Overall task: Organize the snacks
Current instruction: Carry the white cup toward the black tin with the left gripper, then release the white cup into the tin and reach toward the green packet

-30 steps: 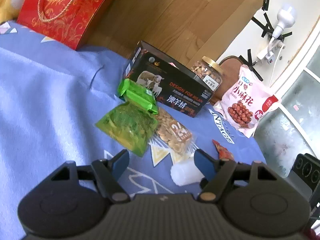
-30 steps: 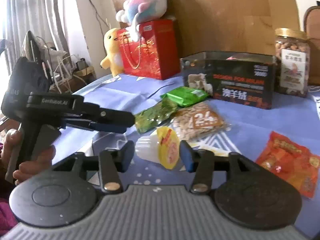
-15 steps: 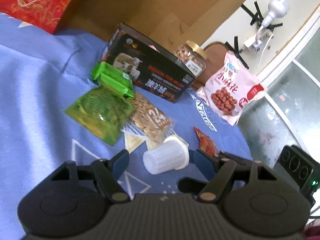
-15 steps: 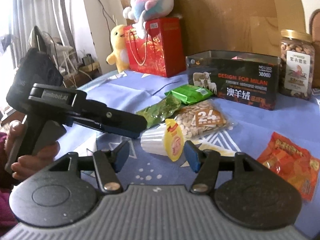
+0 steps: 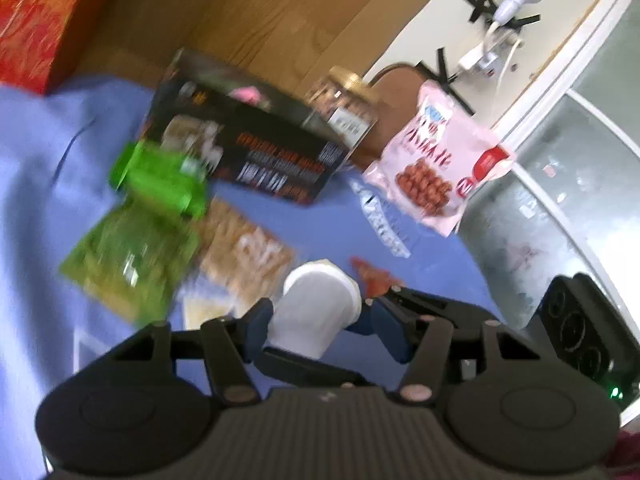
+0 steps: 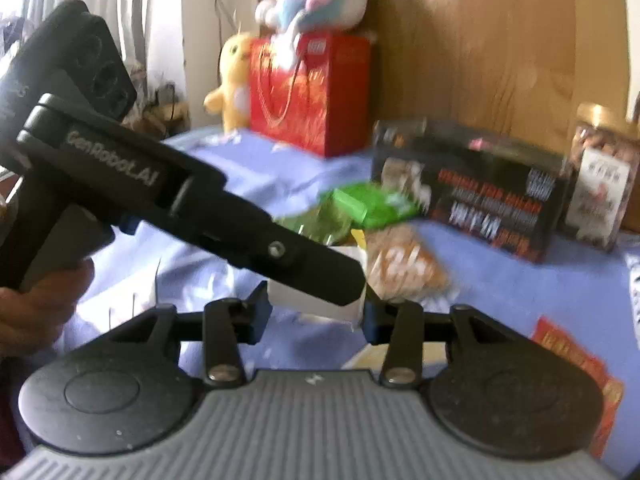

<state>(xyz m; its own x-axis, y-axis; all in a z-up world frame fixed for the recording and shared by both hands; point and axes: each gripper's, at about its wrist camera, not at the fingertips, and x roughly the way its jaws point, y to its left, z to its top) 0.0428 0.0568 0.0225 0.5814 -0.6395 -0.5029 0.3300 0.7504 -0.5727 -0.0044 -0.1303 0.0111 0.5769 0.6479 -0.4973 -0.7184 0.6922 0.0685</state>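
Each gripper, left gripper [image 5: 318, 326] and right gripper [image 6: 314, 316], has a ribbed grey housing flanked by two round black discs, black linkage arms with silver pivot screws, and dark blue finger pads [image 5: 260, 326]. White "GenRobot.AI" lettering [image 6: 112, 162] marks the left unit's black side. A bare-skinned hand [image 6: 38, 304] grips its handle.

Left gripper [image 6: 320, 276] crosses the right gripper [image 6: 314, 316], blocking the white cup [image 5: 316, 312].

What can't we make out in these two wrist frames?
- Left wrist view: print on the black rectangular box is motion-blurred and unreadable.
- Right wrist view: the left gripper covers most of the white ribbed plastic cup, hiding any contact.
- Left wrist view: the right gripper's grip on the cup is unclear.
- Right wrist view: the red snack packet is cut off by the gripper body.
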